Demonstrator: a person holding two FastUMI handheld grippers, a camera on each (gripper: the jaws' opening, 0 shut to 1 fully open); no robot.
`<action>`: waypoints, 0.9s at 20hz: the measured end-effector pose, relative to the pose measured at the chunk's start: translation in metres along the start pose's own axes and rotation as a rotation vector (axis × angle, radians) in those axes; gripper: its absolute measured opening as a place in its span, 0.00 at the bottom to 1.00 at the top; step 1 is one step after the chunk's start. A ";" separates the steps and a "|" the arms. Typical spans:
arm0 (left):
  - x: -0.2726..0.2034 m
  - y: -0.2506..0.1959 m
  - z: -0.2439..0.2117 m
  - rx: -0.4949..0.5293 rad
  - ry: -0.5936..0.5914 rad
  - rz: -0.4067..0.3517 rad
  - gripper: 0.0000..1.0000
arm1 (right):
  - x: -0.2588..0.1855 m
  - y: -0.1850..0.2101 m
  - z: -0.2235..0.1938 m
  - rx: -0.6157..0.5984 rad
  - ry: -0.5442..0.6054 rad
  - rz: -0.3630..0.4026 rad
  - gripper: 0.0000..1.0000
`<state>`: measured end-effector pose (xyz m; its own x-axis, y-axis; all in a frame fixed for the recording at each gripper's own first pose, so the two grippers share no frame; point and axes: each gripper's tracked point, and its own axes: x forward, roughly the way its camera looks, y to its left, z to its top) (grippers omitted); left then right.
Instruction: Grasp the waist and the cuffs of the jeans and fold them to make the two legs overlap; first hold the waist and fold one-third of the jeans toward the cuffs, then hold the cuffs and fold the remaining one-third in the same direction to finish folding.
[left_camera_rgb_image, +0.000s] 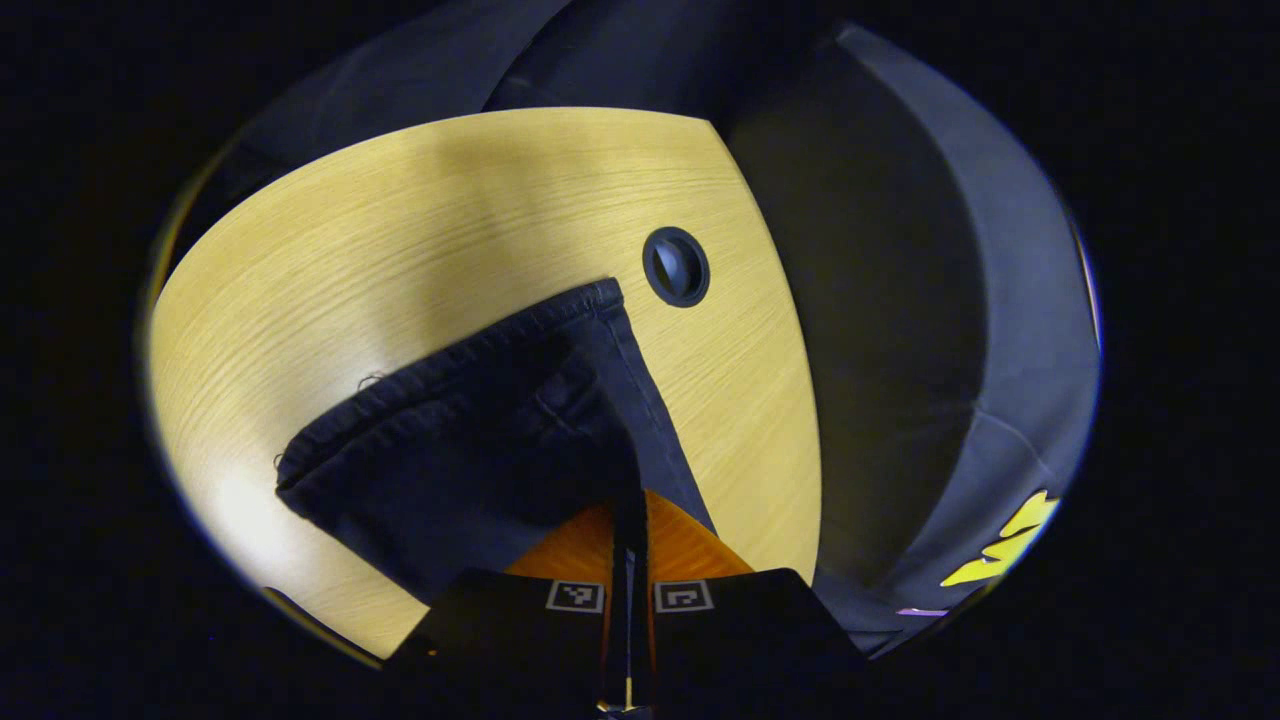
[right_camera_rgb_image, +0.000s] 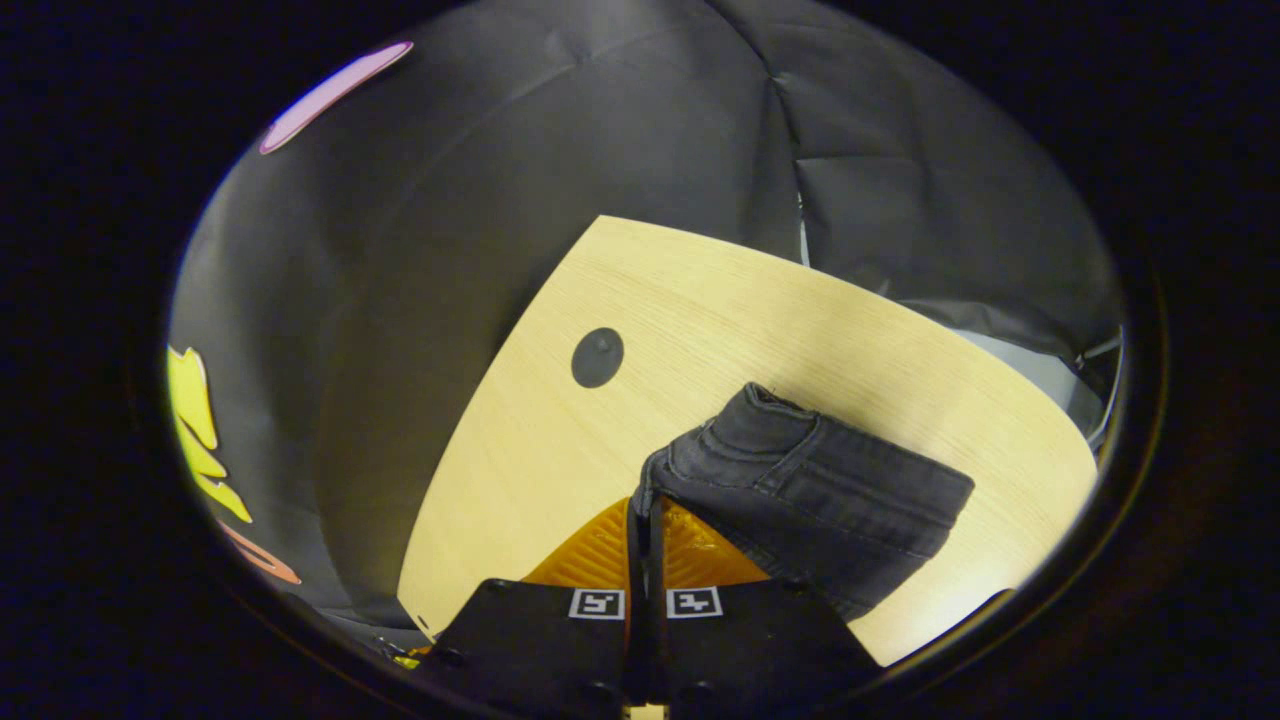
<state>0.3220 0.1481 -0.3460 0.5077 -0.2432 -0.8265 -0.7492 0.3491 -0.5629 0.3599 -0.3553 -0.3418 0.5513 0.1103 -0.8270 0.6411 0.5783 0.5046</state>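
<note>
My left tongs (left_camera_rgb_image: 629, 520) pinch a fold of the jeans (left_camera_rgb_image: 480, 430), lifting them off the pale wood surface (left_camera_rgb_image: 420, 230). A round cable hole (left_camera_rgb_image: 676, 266) sits just beyond. My right tongs (right_camera_rgb_image: 645, 520) clamp the jeans' edge; black cloth walls (right_camera_rgb_image: 450, 200) stand behind.

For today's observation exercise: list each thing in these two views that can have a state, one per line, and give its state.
jeans: dark, lifted by an edge at both grippers, the rest draped on the table.
left gripper: shut on jeans.
right gripper: shut on jeans.
table: wooden, lit, bare around the jeans.
cable hole: round, in the table top, uncovered.
</note>
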 end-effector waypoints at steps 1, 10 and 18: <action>0.006 0.001 -0.001 0.001 0.001 0.013 0.05 | 0.004 -0.001 0.000 -0.006 -0.002 -0.005 0.01; -0.020 -0.045 0.000 0.144 -0.069 0.053 0.71 | -0.001 0.009 0.001 -0.137 -0.056 -0.004 0.48; -0.132 -0.107 0.024 0.486 -0.333 0.049 0.96 | -0.087 0.032 -0.014 -0.349 -0.202 0.039 0.97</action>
<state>0.3452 0.1652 -0.1769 0.6424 0.0531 -0.7645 -0.5340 0.7465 -0.3969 0.3250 -0.3354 -0.2572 0.6878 -0.0039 -0.7259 0.4176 0.8201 0.3913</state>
